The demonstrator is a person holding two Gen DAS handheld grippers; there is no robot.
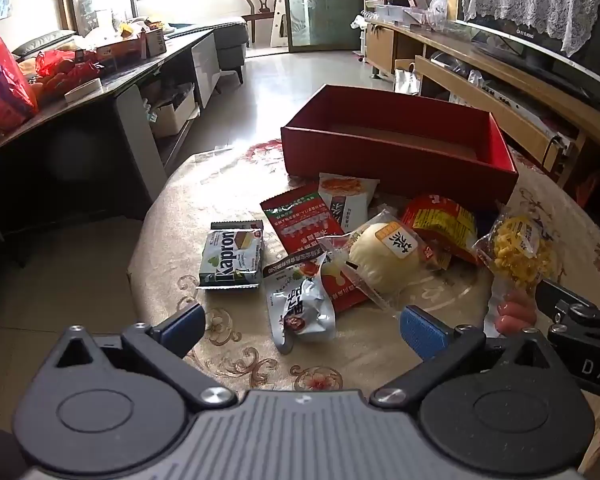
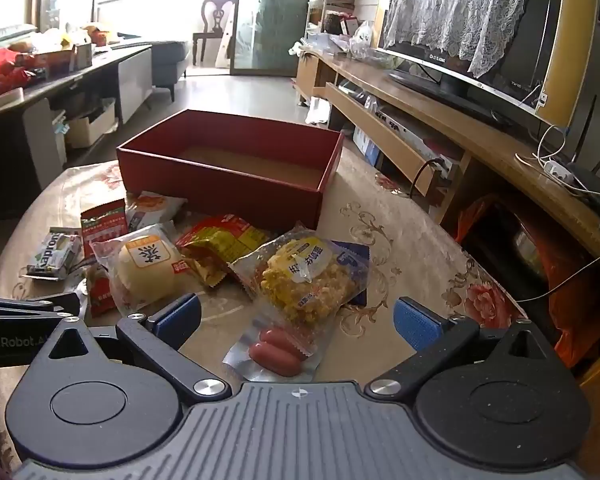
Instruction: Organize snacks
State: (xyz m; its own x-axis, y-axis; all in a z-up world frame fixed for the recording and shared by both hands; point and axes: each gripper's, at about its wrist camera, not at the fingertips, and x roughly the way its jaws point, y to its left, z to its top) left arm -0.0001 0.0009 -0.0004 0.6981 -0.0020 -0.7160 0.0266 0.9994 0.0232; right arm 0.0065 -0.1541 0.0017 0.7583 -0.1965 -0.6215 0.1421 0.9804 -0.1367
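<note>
An empty red box (image 1: 396, 160) (image 2: 228, 192) stands at the far side of the round table. In front of it lies a heap of snacks: a green Kapron wafer pack (image 1: 232, 258) (image 2: 56, 256), a silver pouch (image 1: 304, 304), a red sachet (image 1: 300, 220), a pale bun in clear wrap (image 1: 376, 264) (image 2: 148, 268), a red and yellow bag (image 1: 444, 220) (image 2: 224, 240), a yellow popcorn-like pack (image 1: 520, 248) (image 2: 308, 276) and a sausage pack (image 2: 276, 350). My left gripper (image 1: 302, 330) hangs open over the silver pouch. Nothing sits between the wide-open fingers of my right gripper (image 2: 298, 322), which is above the sausage pack.
The table (image 1: 228, 184) wears a cream floral cloth and its edge curves close on the left. A dark sideboard (image 1: 100, 92) with clutter stands left; a wooden TV bench (image 2: 440, 120) with a television runs along the right. The other gripper's arm (image 1: 580, 320) shows at the right edge.
</note>
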